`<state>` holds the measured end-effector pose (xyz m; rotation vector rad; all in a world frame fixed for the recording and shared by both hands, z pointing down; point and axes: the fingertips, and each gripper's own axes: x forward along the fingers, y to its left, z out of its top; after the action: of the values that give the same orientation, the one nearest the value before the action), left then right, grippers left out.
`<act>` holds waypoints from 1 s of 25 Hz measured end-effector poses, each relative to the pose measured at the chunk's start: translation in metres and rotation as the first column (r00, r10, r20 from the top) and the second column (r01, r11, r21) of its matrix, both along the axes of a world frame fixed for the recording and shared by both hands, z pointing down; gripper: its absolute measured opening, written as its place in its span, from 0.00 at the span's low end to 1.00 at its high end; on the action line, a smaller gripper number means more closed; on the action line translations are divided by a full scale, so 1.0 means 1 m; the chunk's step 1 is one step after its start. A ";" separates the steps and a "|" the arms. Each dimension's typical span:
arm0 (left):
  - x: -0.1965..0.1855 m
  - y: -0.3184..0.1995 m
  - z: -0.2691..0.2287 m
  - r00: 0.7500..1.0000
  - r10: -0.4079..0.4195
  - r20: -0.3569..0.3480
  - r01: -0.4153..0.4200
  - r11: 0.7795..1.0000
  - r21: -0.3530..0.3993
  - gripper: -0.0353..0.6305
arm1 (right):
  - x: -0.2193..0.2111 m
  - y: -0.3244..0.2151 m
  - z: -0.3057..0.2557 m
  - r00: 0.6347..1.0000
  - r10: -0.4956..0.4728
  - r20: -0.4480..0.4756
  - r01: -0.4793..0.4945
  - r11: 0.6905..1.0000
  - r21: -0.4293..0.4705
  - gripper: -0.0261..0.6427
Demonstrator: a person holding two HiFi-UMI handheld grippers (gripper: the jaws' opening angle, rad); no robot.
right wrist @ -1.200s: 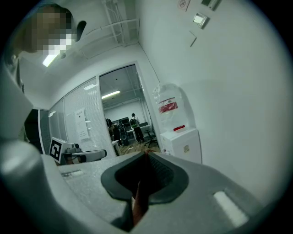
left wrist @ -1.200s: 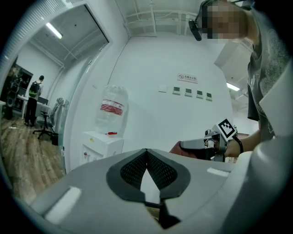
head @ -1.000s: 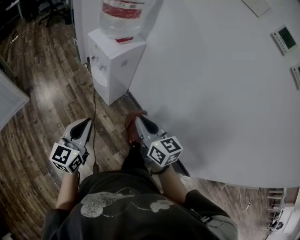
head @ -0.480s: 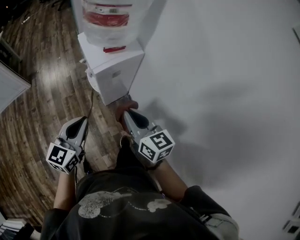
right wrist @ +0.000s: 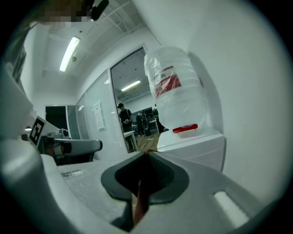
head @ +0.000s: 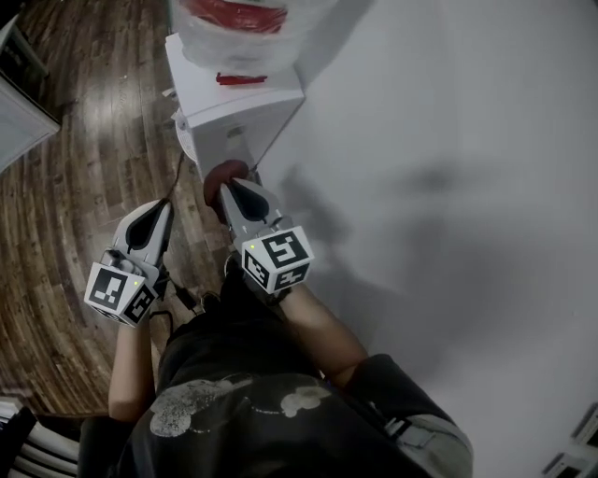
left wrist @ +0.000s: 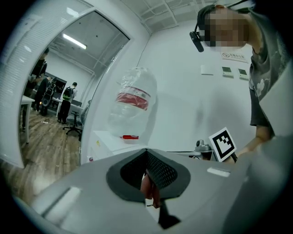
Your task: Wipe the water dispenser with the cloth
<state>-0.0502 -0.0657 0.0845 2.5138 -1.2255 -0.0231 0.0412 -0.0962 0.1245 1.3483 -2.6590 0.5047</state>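
- Right gripper (head: 232, 189) had its jaws pressed together on the reddish-brown cloth (head: 222, 175), which bunched out past the tip.
- Left gripper (head: 160, 215) hung lower and off to the side, over the wooden floor (head: 75, 187), with its jaws closed against each other. In its own view a small reddish scrap sat in the gap behind the pads. I could not tell whether that was cloth or part of the tool.
- Ahead of me the white water dispenser (head: 238, 112) stood against the wall (head: 448, 187), with its bottle (head: 238, 23) on top. I held the cloth just beside the dispenser's near side panel, low down.
- As I judged it, the wiping had barely begun, if at all. The cloth was in hand and brought up to the cabinet, but I saw no streak or damp patch on any panel.
- By that reading, the top around the bottle, the side panels and the tap side were all left to do.
- From my head view I could not make out whether the cloth was touching the panel or only close to it, because the gripper covered that spot.
- The bottle was cut off at the top edge of that view, and the taps faced away, so I could hardly see them.
- In the right gripper view the cloth was only a thin brown strip between the pads.
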 end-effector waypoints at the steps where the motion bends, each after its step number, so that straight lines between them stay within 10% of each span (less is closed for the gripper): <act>1: -0.002 0.002 0.000 1.000 0.001 0.000 -0.001 1.000 0.007 0.08 | -0.001 0.001 0.002 1.000 0.013 -0.012 -0.013 1.000 0.004 0.06; 13: -0.014 0.010 0.045 0.999 -0.010 -0.046 0.011 1.000 0.016 0.08 | -0.001 0.025 0.073 0.994 0.028 -0.109 -0.039 0.994 -0.098 0.06; 25: -0.015 -0.069 0.073 0.996 -0.084 -0.026 0.086 0.991 0.106 0.08 | -0.019 -0.071 0.020 0.999 -0.034 -0.006 0.035 0.970 0.240 0.06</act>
<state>-0.0654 -0.1351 0.1572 2.5429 -1.3556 -0.1406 0.0222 -0.1672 0.1446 1.3555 -2.8099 0.1815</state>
